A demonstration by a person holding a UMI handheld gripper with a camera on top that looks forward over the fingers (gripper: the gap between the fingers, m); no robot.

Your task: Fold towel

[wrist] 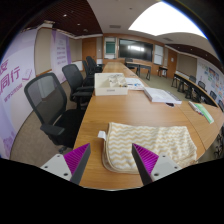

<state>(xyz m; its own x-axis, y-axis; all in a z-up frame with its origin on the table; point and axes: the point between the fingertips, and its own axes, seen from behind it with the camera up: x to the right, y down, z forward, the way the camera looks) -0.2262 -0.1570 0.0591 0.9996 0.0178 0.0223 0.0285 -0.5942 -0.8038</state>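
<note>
The hand-held gripper (112, 162) is held wide apart above the near edge of the counter (135, 108), nothing gripped. The towel (148, 142), beige with a zigzag pattern, is laid flat near the counter's near edge, just ahead of the purple pads (77, 157). Black office chairs (52, 100) are lined along the left edge. Papers (160, 96) are seen further back.

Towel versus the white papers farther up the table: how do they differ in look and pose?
The towel is beige with a zigzag pattern; the papers are plain white. The towel lies just ahead of the open gripper, its near edge between the jaws; the papers sit well beyond them. The towel looks soft and slightly rumpled; the papers look flat. Both rest on the wooden table.
</note>
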